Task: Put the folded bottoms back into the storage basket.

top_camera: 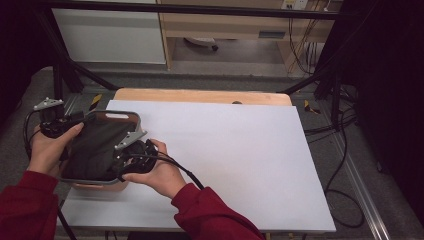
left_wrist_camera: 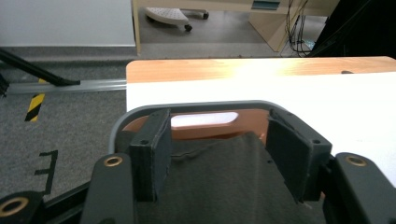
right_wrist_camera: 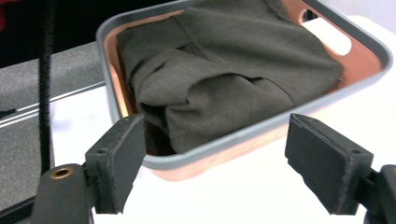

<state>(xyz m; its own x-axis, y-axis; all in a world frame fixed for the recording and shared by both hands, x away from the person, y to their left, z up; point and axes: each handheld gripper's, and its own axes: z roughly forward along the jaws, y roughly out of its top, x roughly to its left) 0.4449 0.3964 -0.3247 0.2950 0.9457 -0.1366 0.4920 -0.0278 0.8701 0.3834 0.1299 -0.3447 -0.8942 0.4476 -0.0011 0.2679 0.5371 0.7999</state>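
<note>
both tongs (right_wrist_camera: 233,168) open, flanking basket (top_camera: 127,116)

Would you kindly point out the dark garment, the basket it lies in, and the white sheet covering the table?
dark garment (right_wrist_camera: 224,79), right gripper view, on its folded upper surface.
basket (right_wrist_camera: 219,144), right gripper view, on the grey rim of its near wall.
white sheet (top_camera: 240,155), high view, on its bare middle.

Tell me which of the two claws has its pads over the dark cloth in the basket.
The left claw: its pads stand apart above the dark cloth inside the basket. The right claw is open too, outside the rim.
</note>
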